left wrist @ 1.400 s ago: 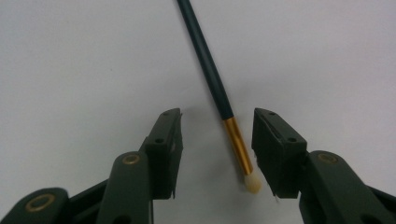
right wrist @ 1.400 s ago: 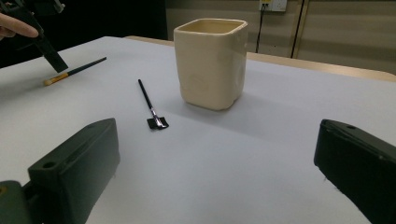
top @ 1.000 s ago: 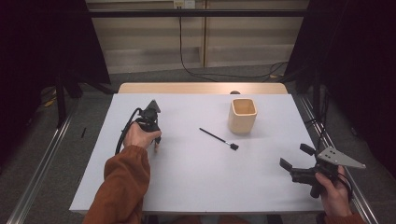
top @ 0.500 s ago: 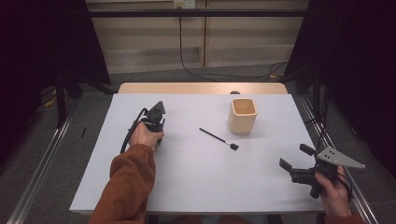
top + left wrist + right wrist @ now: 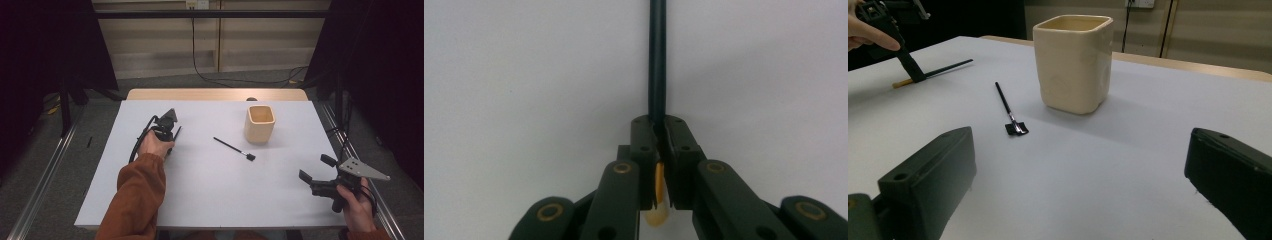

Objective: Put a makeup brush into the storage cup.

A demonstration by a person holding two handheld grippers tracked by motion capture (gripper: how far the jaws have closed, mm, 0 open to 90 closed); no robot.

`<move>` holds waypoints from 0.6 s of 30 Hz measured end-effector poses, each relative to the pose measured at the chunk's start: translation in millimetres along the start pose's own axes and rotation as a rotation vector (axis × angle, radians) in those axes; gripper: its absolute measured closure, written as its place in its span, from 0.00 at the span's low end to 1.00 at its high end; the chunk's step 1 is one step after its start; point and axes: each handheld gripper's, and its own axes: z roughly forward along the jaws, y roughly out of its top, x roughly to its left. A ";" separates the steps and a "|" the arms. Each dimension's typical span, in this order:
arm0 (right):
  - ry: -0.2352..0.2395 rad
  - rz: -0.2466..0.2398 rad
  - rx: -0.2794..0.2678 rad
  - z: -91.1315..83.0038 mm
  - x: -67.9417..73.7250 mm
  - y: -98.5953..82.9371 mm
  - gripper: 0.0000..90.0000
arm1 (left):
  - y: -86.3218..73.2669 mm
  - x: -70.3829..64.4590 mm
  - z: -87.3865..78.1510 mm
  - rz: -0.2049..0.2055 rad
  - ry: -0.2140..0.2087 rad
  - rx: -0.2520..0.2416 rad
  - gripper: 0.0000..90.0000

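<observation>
High view: left gripper (image 5: 172, 131) sits at about 10 o'clock on the white table (image 5: 210, 200), jaws shut on a thin black stick (image 5: 176, 133) that lies low on the surface. A small black brush (image 5: 234, 148) lies near table centre, head toward 4 o'clock. Cream cup (image 5: 260, 124) stands upright at 1 o'clock from the brush, apart from it. Right gripper (image 5: 315, 172) hovers at 4 o'clock by the table edge, jaws wide open, holding nothing.

Left gripper view: jaws clamped tight on the stick, a slim dark shaft running straight to 12 o'clock over the table; a yellow-tan end pokes out behind the jaws at 6 o'clock.

Right gripper view: jaws spread wide, empty. Cup at 12 o'clock, brush at 11 o'clock just beside it, left gripper and stick far off at 10 o'clock.
</observation>
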 end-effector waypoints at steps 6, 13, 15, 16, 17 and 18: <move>0.003 0.000 -0.002 -1.1 0.3 0.0 0.00 | -4.5 6.8 -1.4 -0.023 -0.035 -0.037 0.94; -0.004 0.007 -0.005 -1.9 -0.6 0.2 0.00 | -9.0 15.9 -10.3 -0.053 -0.063 -0.111 0.94; -0.003 0.003 -0.003 -1.6 -0.6 0.2 0.00 | -10.3 17.6 -15.1 -0.039 -0.082 -0.131 0.94; -0.003 0.003 -0.003 -1.6 -0.6 0.2 0.00 | -10.3 17.6 -15.1 -0.039 -0.082 -0.131 0.94; -0.002 0.002 -0.002 -1.6 -0.6 0.2 0.00 | -12.4 18.5 -20.0 -0.034 -0.103 -0.158 0.94; -0.002 0.001 -0.003 -1.7 -0.6 0.2 0.00 | -13.2 19.4 -22.2 -0.028 -0.113 -0.169 0.94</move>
